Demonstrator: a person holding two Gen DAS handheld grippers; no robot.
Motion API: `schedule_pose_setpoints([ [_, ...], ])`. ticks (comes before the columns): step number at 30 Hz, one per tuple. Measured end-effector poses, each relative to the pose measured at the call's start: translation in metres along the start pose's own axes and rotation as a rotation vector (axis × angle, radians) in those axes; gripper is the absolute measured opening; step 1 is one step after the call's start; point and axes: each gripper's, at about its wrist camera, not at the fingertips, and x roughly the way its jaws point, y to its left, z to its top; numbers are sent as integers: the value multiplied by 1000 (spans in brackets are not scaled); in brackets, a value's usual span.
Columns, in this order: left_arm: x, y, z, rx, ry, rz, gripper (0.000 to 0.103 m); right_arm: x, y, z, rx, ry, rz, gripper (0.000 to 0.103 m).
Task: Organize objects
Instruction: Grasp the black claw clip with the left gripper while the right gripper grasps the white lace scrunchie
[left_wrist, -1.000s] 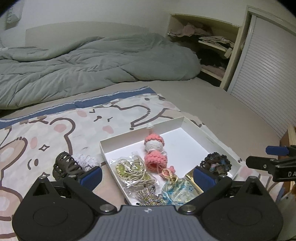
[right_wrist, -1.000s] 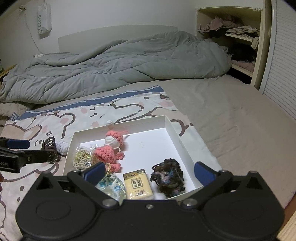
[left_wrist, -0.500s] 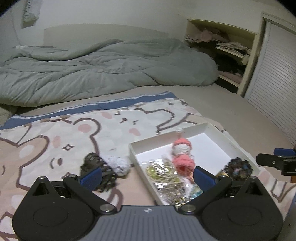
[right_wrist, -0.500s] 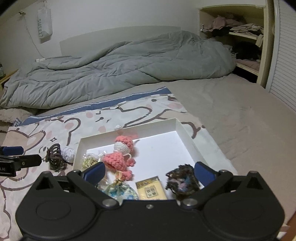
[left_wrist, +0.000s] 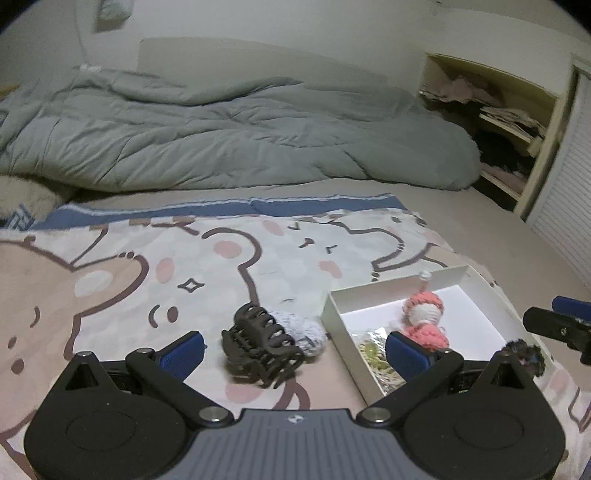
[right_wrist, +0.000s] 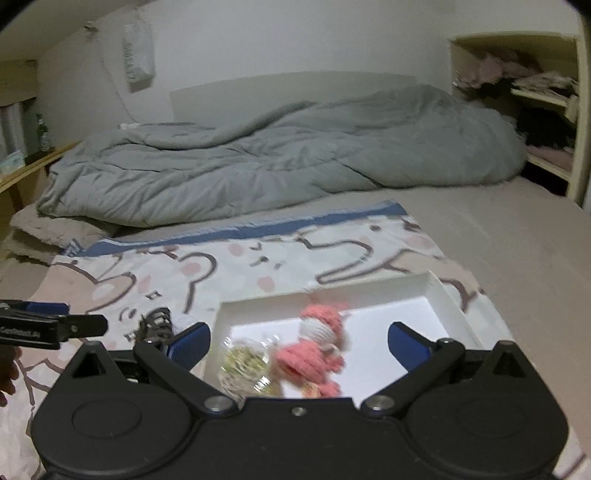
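Note:
A white shallow box (left_wrist: 334, 300) lies on a bear-print blanket (left_wrist: 110, 273). It holds a pink crochet doll (left_wrist: 424, 317), a bag of cords (left_wrist: 373, 349) and a dark scrunchie (left_wrist: 526, 356). A dark claw hair clip (left_wrist: 260, 343) and a grey fluffy ball (left_wrist: 301, 328) lie on the blanket left of the box. My left gripper (left_wrist: 293, 352) is open, with the clip between its fingers. My right gripper (right_wrist: 299, 343) is open and empty over the box (right_wrist: 439, 295), above the doll (right_wrist: 314, 350). The clip (right_wrist: 157, 325) shows at its left.
A rumpled grey duvet (left_wrist: 236, 136) covers the far half of the bed. Open shelves with clothes (left_wrist: 495, 122) and a slatted door (left_wrist: 561, 214) stand at the right. The right gripper's tip (left_wrist: 557, 326) shows at the right edge of the left wrist view.
My left gripper has swung left from over the box to the hair clip, which now sits between its fingers. My right gripper has pulled back and shifted; the box's front contents are now hidden.

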Motion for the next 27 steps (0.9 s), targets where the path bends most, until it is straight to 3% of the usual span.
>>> schedule_pose_setpoints([
  [8, 30, 26, 3, -177, 48, -5, 97, 28, 28, 13, -123, -9, 28, 103],
  [17, 77, 41, -5, -349, 126, -14, 84, 75, 69, 10, -399, 8, 39, 103],
  [20, 84, 52, -6, -422, 122, -6, 81, 90, 83, 9, -465, 21, 62, 91],
  [23, 93, 60, -8, -451, 139, -2, 76, 103, 96, 6, -528, 31, 102, 90],
  [27, 105, 71, -10, -517, 162, -28, 71, 119, 121, -6, -744, 33, 144, 85],
])
